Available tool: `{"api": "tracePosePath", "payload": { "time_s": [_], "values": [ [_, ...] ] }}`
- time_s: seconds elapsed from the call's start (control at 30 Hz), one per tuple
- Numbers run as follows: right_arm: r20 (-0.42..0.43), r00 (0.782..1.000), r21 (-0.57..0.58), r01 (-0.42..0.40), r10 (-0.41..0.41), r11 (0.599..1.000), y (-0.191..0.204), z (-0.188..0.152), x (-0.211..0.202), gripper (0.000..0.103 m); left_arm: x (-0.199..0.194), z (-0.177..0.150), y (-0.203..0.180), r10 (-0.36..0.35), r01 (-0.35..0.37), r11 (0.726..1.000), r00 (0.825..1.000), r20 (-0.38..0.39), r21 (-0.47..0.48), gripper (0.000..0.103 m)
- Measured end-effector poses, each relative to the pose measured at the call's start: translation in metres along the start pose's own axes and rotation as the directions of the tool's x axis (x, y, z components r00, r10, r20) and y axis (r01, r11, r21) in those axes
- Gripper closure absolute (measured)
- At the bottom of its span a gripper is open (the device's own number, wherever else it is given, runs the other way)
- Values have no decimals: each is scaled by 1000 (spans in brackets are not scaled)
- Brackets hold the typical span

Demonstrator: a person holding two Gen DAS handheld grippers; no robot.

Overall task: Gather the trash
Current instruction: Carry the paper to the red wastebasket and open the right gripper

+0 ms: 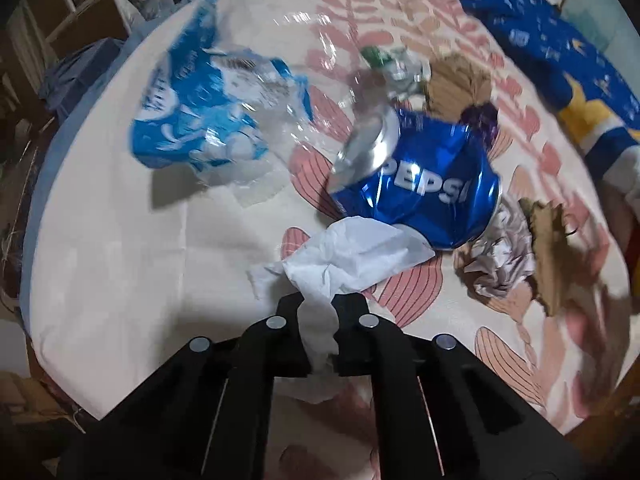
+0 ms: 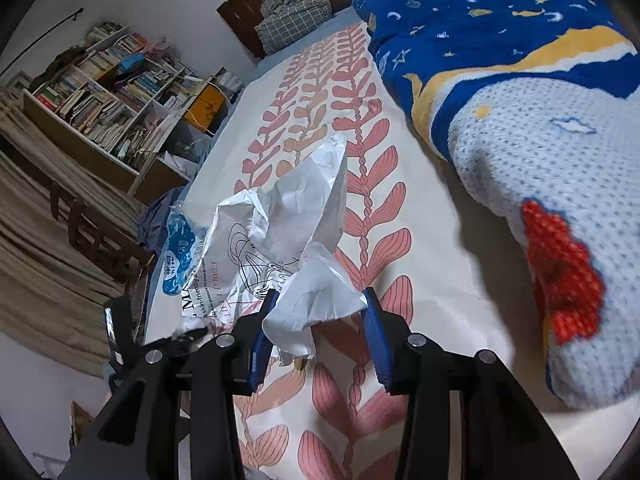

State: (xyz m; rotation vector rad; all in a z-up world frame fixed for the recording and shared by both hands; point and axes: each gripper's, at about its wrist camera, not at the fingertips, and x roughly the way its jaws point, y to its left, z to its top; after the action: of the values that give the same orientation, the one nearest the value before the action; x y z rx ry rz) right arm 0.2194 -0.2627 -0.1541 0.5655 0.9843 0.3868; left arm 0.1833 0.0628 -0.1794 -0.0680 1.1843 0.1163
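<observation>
In the left wrist view my left gripper point(image 1: 318, 300) is shut on a crumpled white tissue point(image 1: 352, 258) just above the bed sheet point(image 1: 120, 260). Beyond it lie a crushed blue Pepsi can point(image 1: 424, 184), a blue and clear plastic wrapper point(image 1: 208, 108), a crumpled paper ball point(image 1: 502, 252), torn brown cardboard point(image 1: 550, 248) and a silver-green wrapper point(image 1: 396, 66). In the right wrist view my right gripper point(image 2: 318, 300) is shut on a white plastic bag with a line drawing point(image 2: 280, 232), held above the sheet point(image 2: 420, 260).
A blue star-patterned blanket point(image 2: 500, 40) is bunched along the right of the bed. A bookshelf point(image 2: 108, 92) and a wooden chair point(image 2: 92, 232) stand left of the bed. A checked pillow point(image 2: 294, 12) lies at the headboard.
</observation>
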Motion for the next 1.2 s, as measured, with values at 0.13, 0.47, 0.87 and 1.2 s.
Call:
{"api": "tracePosePath", "payload": {
  "time_s": [0.13, 0.47, 0.87, 1.2],
  "values": [
    [24, 1000, -38, 1, 0, 999, 3, -13, -38, 61, -44, -5, 1, -6, 6, 1000, 998, 65, 6, 98],
    [70, 994, -82, 95, -89, 992, -19, -88, -194, 61, -170, -58, -137, -348, 310, 912, 932, 106, 268, 98],
    [-110, 935, 220, 353, -336, 910, -180, -275, -288, 61, -131, -196, -361, -457, 532, 672, 845, -277, 515, 98],
    [-290, 906, 371, 405, -310, 836, -292, -392, -215, 61, -19, -273, -425, -185, 390, 659, 913, -364, 643, 98]
  ]
}}
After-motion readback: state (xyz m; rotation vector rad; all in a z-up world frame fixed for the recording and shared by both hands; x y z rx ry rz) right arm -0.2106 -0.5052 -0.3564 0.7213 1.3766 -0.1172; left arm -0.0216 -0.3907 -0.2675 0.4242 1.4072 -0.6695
